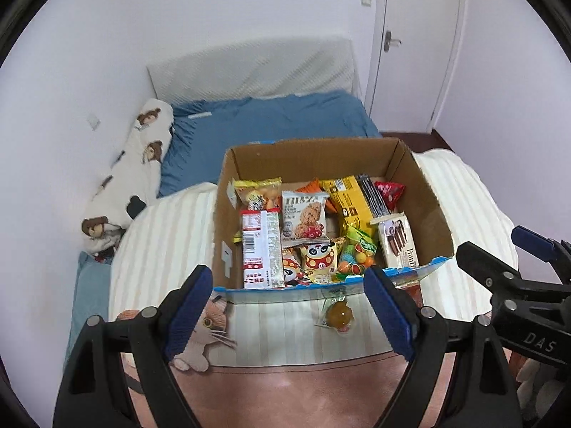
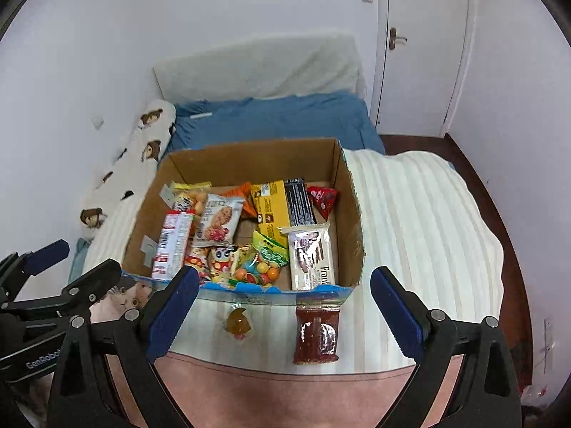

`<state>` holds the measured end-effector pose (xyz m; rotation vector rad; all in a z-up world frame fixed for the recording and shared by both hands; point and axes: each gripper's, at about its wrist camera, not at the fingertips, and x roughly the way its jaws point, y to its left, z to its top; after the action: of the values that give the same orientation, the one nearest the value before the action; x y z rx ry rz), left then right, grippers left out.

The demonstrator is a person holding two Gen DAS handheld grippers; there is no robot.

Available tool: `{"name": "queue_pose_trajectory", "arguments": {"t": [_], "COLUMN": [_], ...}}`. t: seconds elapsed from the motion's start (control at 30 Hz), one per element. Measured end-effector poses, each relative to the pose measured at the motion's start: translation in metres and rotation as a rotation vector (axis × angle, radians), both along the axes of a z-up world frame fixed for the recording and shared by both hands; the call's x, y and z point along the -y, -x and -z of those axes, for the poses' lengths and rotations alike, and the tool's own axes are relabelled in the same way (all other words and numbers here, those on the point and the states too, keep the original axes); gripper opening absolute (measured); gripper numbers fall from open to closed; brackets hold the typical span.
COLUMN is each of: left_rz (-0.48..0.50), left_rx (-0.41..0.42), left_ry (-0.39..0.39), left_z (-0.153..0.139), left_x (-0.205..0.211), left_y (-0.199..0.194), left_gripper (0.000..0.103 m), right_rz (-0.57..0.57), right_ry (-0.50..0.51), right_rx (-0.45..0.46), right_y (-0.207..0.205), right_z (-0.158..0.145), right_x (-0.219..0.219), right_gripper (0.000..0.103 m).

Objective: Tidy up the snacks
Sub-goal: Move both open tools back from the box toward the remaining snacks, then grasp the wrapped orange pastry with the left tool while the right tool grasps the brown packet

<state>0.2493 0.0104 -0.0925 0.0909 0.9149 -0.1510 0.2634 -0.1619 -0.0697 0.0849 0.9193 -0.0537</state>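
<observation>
Two snacks lie outside the box (image 2: 351,214), on the striped blanket (image 2: 410,214) of the bed, just before its near wall: an amber candy (image 2: 238,322) and a red packet (image 2: 317,333). Both hand-held grippers are spread wide and hold nothing. The right hand-held gripper (image 2: 283,315) has the red packet between its fingertips, slightly right of centre and straight ahead, so it looks the nearer one for that piece. The packet's long axis runs toward the box, roughly along the gripper's forward line, one short end touching or just under the box's blue edge; closing across its narrow width should suit. The left hand-held gripper (image 1: 289,312) faces the candy (image 1: 337,315), lying right of its centre; the candy is roundish, with no clear long axis.
</observation>
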Motion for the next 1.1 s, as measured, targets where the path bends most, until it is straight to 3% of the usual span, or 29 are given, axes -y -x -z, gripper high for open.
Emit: {"name": "queue_pose_trajectory", "arguments": {"t": [0.27,0.37,0.43,0.57,0.8,0.9,0.97,1.1], "left_rz": [-0.002,0.019,0.035,0.049,0.011,-0.009,-0.020,-0.033], "left_rx": [0.050,0.055,0.019,-0.073,-0.221,-0.254,-0.271,-0.289], "left_ry": [0.042,0.046,0.062,0.051,-0.066,-0.112,-0.148,-0.168], "left_z": [-0.014,-0.006,0.006,0.047,0.128,0.152,0.166,0.181], "left_x": [-0.004,-0.002,-0.002,0.006,0.020,0.020,0.019,0.019], "left_y": [0.032,0.035,0.034,0.030,0.018,0.013,0.010,0.002], "left_gripper": [0.087,0.101,0.103,0.103,0.103,0.103,0.103,0.103], "right_rz": [-0.014,-0.003,0.006,0.023,0.139,0.168,0.176,0.176], "right_ry": [-0.061,-0.090,-0.068,-0.136,-0.146,-0.182,-0.197,-0.165], "right_rx": [0.054,0.071,0.071,-0.027,-0.236,-0.285,-0.321,-0.370], "right_y": [0.043,0.056,0.060,0.055,0.029,0.011,-0.001,-0.024], "right_z": [-0.024,-0.017,-0.006,0.041,0.141,0.179,0.201,0.235], "right_x": [-0.006,0.000,0.007,0.027,0.058,0.065,0.067,0.068], "right_gripper": [0.099,0.099,0.099,0.102,0.101,0.090,0.075,0.075]}}
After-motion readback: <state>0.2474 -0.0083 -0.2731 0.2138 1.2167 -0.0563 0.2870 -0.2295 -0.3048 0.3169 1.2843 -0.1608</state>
